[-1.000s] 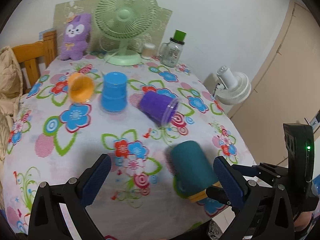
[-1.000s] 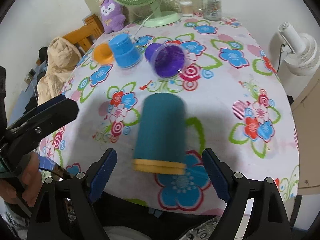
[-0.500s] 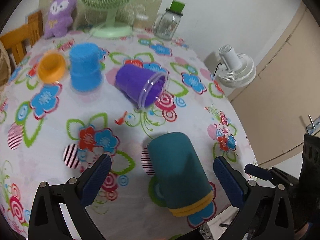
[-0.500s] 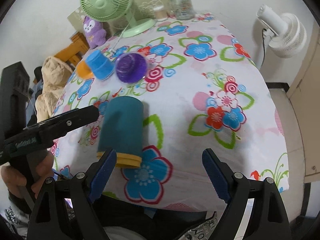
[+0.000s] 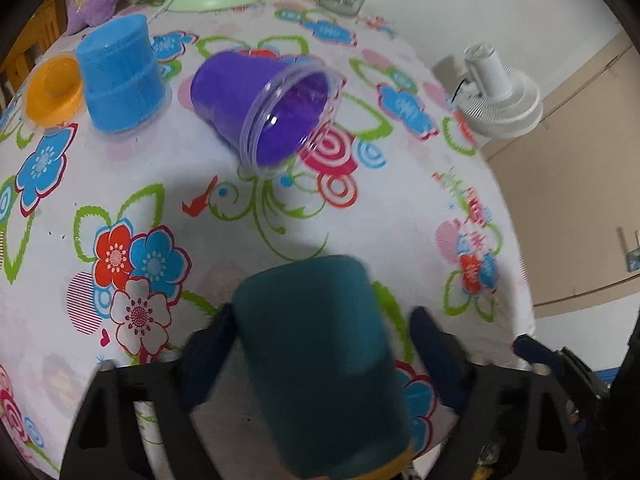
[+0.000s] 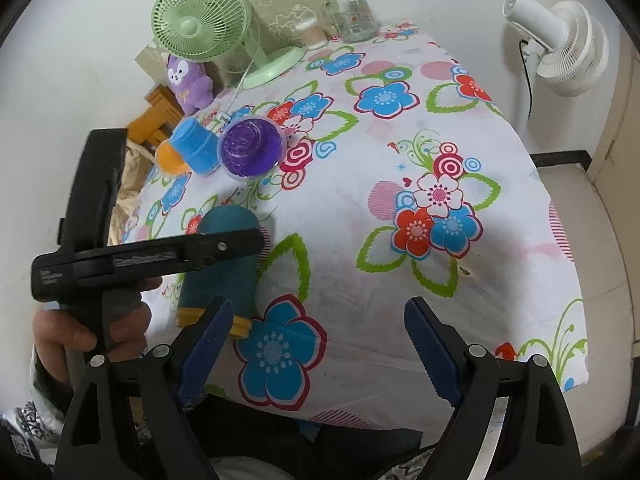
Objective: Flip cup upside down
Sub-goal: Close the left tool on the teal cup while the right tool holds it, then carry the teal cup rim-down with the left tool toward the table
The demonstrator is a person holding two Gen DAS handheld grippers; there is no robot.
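Note:
A teal cup with a yellow rim (image 5: 320, 364) lies on its side on the flowered tablecloth, its base pointing away from me. My left gripper (image 5: 320, 360) is open and straddles it, one blue pad on each side, not pressing it. The cup also shows in the right wrist view (image 6: 226, 256), with the left gripper's arm (image 6: 160, 256) across it. My right gripper (image 6: 316, 344) is open and empty above the table's near edge, to the right of the cup.
A purple cup (image 5: 264, 108) lies on its side mid-table. A blue cup (image 5: 118, 80) stands upside down beside an orange cup (image 5: 52, 90). A green fan (image 6: 204, 20), a jar (image 6: 352, 12) and a purple plush (image 6: 190, 84) stand at the back. A white floor fan (image 6: 560, 48) stands off the table's right.
My left gripper has moved forward and down until its open fingers sit around the teal cup. My right gripper has swung right, away from the cup.

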